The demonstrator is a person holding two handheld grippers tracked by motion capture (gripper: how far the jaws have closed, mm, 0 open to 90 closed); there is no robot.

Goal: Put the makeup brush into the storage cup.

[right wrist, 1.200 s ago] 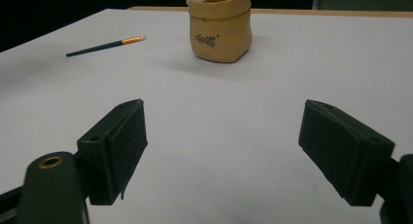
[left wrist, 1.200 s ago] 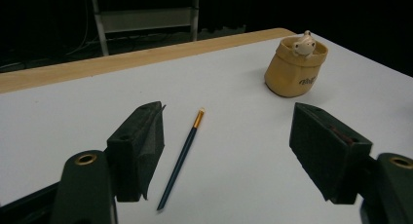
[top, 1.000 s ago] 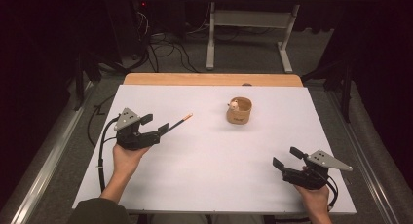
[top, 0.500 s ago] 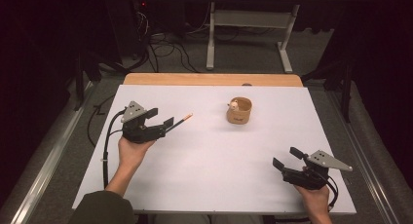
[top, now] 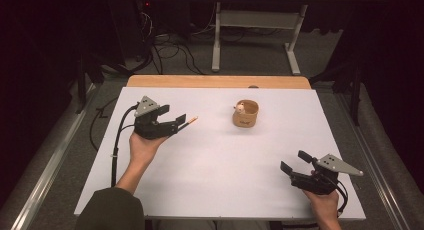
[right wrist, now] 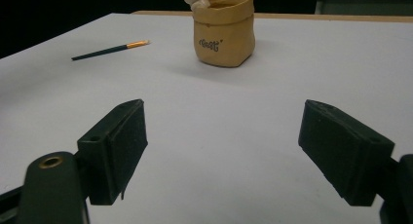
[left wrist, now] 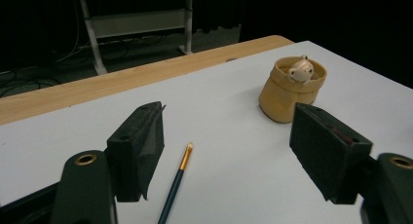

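White surface (top: 220, 160) takes up most of the high view, with a bare wooden strip (top: 220, 81) along its far edge and a dark floor with cables and a metal frame beyond. That view places everything at once: the left gripper (top: 172, 126) at the left, raised in the person's hand (top: 142, 149), and the right gripper (top: 295, 162) low at the near right corner, well apart from it.

The tan sack-shaped pot (top: 245, 114) stands upright toward the far middle of the surface. Dark lettering on its front reads in the right gripper view, while the left gripper view looks down into its rolled rim, where a small pale animal figure (left wrist: 299, 69) peeks out.

The paintbrush (left wrist: 176, 181) lies flat on the surface in the left gripper view, between the two spread jaws and closer to the left one, touching neither; in the high view the jaws hide all but its tip. It is thin, with a dark green handle, a gold ferrule and a pale tip that points to the far side, toward the pot. In the right gripper view it lies far off to the left of the pot, well beyond that gripper's spread jaws, which hold nothing.
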